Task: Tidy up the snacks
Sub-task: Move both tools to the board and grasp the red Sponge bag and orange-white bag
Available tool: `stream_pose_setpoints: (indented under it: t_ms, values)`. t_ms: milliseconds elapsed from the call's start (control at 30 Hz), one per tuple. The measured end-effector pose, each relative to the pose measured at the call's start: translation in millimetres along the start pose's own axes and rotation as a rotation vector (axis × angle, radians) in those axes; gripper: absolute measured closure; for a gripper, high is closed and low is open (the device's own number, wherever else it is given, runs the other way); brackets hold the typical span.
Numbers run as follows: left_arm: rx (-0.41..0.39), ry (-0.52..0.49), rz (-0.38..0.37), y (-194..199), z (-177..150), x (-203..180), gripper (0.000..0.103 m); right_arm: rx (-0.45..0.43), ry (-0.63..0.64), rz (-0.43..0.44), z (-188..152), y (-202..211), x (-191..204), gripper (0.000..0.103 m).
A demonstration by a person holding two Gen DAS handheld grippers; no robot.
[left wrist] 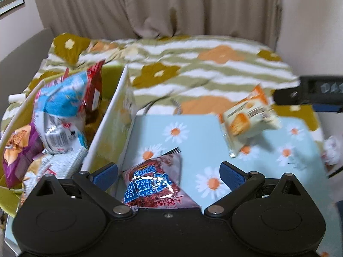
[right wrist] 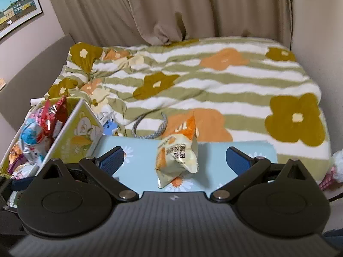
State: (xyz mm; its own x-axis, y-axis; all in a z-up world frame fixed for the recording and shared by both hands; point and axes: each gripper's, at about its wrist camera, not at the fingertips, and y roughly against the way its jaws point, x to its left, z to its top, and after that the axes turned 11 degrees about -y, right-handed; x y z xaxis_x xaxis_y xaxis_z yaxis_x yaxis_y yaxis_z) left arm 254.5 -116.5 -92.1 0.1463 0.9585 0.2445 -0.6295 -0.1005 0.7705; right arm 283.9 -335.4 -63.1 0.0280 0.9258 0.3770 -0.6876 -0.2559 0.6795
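room, far side: beige curtain (right wrist: 171,8) in heavy folds, spanning most of the back wall. left wall (right wrist: 25,34): pale pinkish, bearing a framed picture (right wrist: 15,8) of coloured buildings under a blue sky, white mat, dark frame. right wall (right wrist: 315,21): plain, pale. furniture: bed with a grey headboard (right wrist: 36,64) along its left side, covered by a blanket (right wrist: 214,81) striped green and white with orange and mustard flowers, rumpled toward the left. a grey cord (right wrist: 150,126) lies looped on the blanket. light: soft, even, indoor.
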Motion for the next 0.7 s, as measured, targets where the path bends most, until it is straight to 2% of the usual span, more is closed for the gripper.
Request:
stream_pose_setpoints:
  t_ms: [133, 300, 567, 700]
  values:
    - [0.065, 0.005, 0.061, -30.2, 1.3, -1.2, 0.002, 0.042, -0.015, 0.016, 3.8, -29.2, -9.4, 0.0]
    - [0.145, 0.009, 0.072, -58.3, -2.6, -2.5, 0.008, 0.086, -0.013, 0.027, 7.8, -61.3, -12.1, 0.0]
    - [0.208, 0.007, 0.077, -80.6, -17.3, -8.7, 0.012, 0.145, -0.008, 0.032, 7.1, -92.0, -15.7, 0.0]
    - [0.213, 0.012, 0.068, -81.6, -22.3, -4.2, 0.024, 0.162, -0.012, 0.031, 7.3, -101.4, -16.6, 0.0]
